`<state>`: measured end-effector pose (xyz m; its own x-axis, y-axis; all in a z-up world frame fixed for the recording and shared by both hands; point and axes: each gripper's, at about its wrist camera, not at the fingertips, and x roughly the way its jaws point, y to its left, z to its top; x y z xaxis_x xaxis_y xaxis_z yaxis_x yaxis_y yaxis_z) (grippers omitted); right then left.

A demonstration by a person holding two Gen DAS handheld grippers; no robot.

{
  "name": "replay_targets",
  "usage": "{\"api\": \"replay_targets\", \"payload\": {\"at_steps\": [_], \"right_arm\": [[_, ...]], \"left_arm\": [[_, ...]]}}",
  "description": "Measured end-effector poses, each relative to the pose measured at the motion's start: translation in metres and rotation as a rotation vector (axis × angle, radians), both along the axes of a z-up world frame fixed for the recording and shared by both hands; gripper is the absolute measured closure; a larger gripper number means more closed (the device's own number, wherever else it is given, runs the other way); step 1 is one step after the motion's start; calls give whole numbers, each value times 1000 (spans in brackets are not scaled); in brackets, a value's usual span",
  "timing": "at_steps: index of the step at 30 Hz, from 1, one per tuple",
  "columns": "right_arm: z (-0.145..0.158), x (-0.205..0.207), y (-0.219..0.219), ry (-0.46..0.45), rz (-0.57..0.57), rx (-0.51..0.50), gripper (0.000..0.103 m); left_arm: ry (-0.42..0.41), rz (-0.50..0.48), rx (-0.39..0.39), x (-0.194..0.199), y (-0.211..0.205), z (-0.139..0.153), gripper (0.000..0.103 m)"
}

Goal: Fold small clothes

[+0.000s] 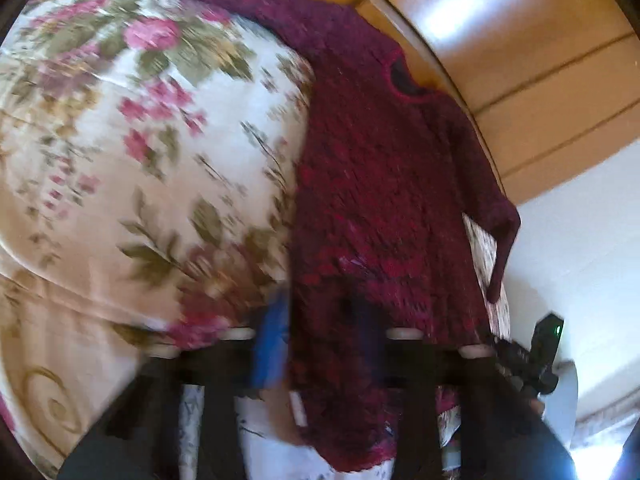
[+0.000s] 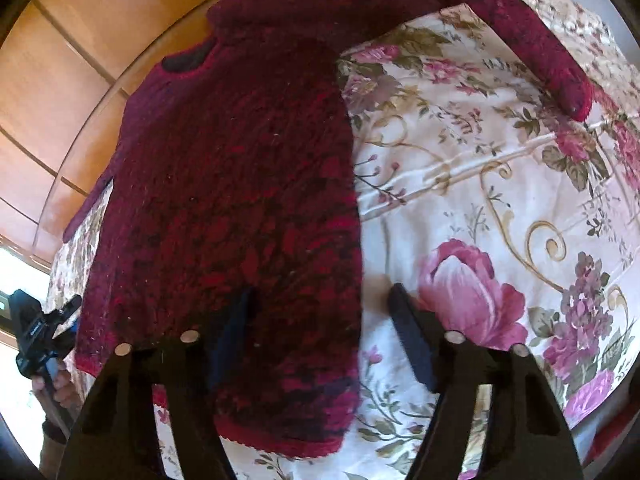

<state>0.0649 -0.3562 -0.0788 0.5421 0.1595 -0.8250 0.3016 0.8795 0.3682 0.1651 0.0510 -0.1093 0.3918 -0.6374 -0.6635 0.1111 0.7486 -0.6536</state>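
A dark red knitted sweater (image 1: 384, 200) lies flat on a floral cloth (image 1: 120, 140), neck away from me; it also shows in the right wrist view (image 2: 240, 184). One sleeve (image 2: 532, 40) stretches out across the cloth, the other (image 1: 506, 236) hangs off the edge. My left gripper (image 1: 320, 320) is blurred, with its fingers (image 1: 274, 336) spread over the sweater's hem. My right gripper (image 2: 320, 308) is open over the hem's corner, one finger (image 2: 236, 328) above the knit, the other finger (image 2: 408, 328) above the cloth.
The floral cloth (image 2: 500, 200) covers a round surface with a wooden floor (image 1: 520, 60) beyond its edge. The other hand-held gripper (image 2: 36, 332) shows at the left edge of the right wrist view, and at the right in the left wrist view (image 1: 532, 360).
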Motion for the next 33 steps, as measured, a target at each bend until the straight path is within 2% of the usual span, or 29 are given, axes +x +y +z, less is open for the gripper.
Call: {"api": "replay_targets", "payload": {"at_steps": [1, 3, 5, 7, 10, 14, 17, 19, 21, 23, 24, 26, 29, 30, 31, 32, 33], "right_arm": [[3, 3, 4, -7, 20, 7, 64], [9, 7, 14, -11, 46, -37, 72], [17, 9, 21, -27, 71, -60, 78], [26, 8, 30, -64, 98, -71, 80], [43, 5, 47, -116, 150, -74, 81], [52, -9, 65, -131, 240, -107, 82], [43, -34, 68, -115, 272, -110, 82], [28, -47, 62, -82, 260, -129, 82], [11, -53, 52, -41, 223, -151, 82], [-6, -57, 38, -15, 175, -132, 82], [-8, -60, 36, -27, 169, -115, 82], [-5, -63, 41, -32, 186, -169, 82], [-2, -66, 44, -26, 199, -208, 82], [-2, -67, 44, -22, 197, -202, 82], [-3, -66, 44, -18, 191, -192, 82], [-4, -64, 44, -16, 188, -185, 82], [-5, -63, 44, -14, 185, -180, 81]], "left_arm": [[-23, -2, 21, -3, -4, 2, 90], [-37, 13, 27, -7, -5, 4, 93], [-46, 47, -9, -11, 5, 9, 93], [-89, 61, -12, -22, 13, 19, 94], [-149, 47, 26, -39, 19, 37, 95], [-181, 49, 60, -69, 32, 48, 95], [-164, 83, 56, -98, 52, 43, 96], [-156, 100, 82, -123, 60, 38, 103], [-156, 98, 142, -141, 55, 34, 103], [-131, 84, 133, -152, 51, 26, 103], [-121, 69, 154, -157, 44, 21, 103], [-113, 47, 172, -160, 38, 17, 103], [-93, 64, 68, -156, 47, 17, 103], [-107, 76, 30, -155, 52, 20, 99], [-122, 90, 27, -153, 54, 21, 76], [-127, 101, 29, -152, 56, 22, 60], [-127, 118, 13, -151, 59, 22, 38]]}}
